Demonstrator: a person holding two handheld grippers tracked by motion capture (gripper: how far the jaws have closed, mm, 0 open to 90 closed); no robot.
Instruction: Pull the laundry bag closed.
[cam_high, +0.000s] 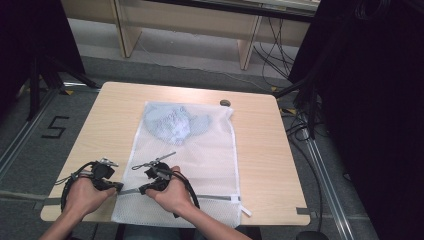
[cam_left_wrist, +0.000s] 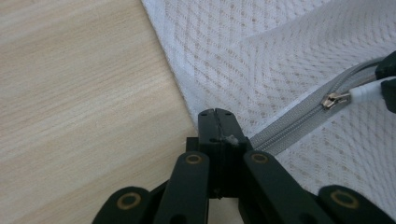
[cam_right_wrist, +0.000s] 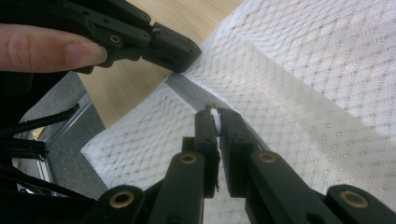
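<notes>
**Two grippers clamped on a mesh bag's zip**

Two hands low at the near edge of the bench (cam_high: 260, 150), forearms entering from below and angled inward toward each other. Left hand (cam_high: 84, 196) wrapped around its tool, knuckles up, wrist nearly level, left gripper (cam_high: 118, 187) pointing right along the bag's near end. Closed tight on the grey zipper tape (cam_left_wrist: 289, 125) at the bag's corner, jaws meeting with a scrap of tape pinched between the tips, as seen in the left gripper view. One fingertip (cam_right_wrist: 70, 49) of that hand pressed along the tool's black linkage, seen in the right gripper view.

Right hand (cam_high: 172, 192) just beside it, palm down, cable looping back over the wrist, right gripper (cam_high: 142, 189) aimed left toward its partner. Closed on the small white pull tab (cam_right_wrist: 215, 122), jaws nearly together with the tab squeezed between them; metal zipper slider (cam_left_wrist: 334, 99) just ahead of those tips on the tape. Short stretch of zip between the two grippers, tips near each other yet apart.

White mesh laundry bag (cam_high: 200, 160) lying flat down the middle of the bench, near end overhanging the front edge slightly. Pale blue garment (cam_high: 175, 122) bunched inside at the far end, well apart from both hands. Small dark round object (cam_high: 225, 103) on the wood beyond the bag's far corner.
</notes>
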